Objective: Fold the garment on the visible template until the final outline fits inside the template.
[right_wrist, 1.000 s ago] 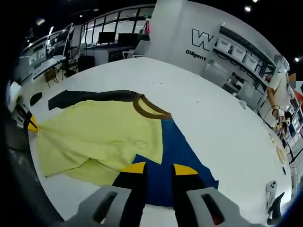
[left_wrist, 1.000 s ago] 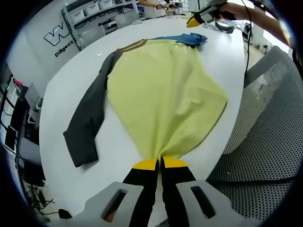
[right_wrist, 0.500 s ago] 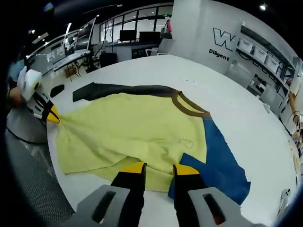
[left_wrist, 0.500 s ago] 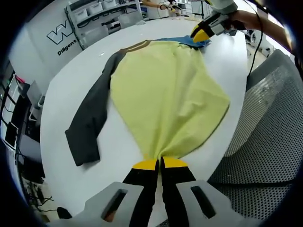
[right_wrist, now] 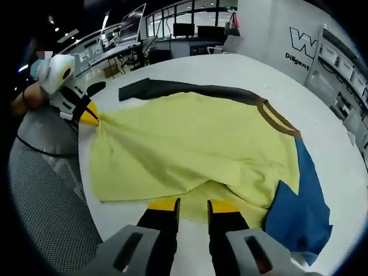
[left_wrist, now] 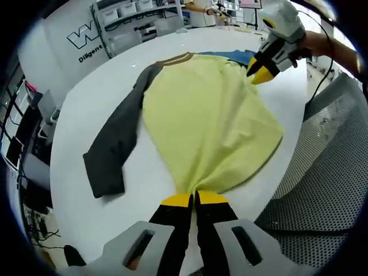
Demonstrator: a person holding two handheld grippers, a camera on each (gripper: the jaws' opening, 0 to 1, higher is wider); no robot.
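White round counter [left_wrist: 80, 103] carries yellow shirt [left_wrist: 207, 115], lying flat. Left gripper [left_wrist: 194, 199] pinching hem at 6 o'clock. Right gripper [right_wrist: 187, 203] spread over side edge; grip before folding, keep hem taut.

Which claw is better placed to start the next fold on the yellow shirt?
Right, probably. The right claw hangs open at the yellow shirt body's loose side edge beside the blue sleeve, free to grip. The left claw is shut on the hem, holding it taut.
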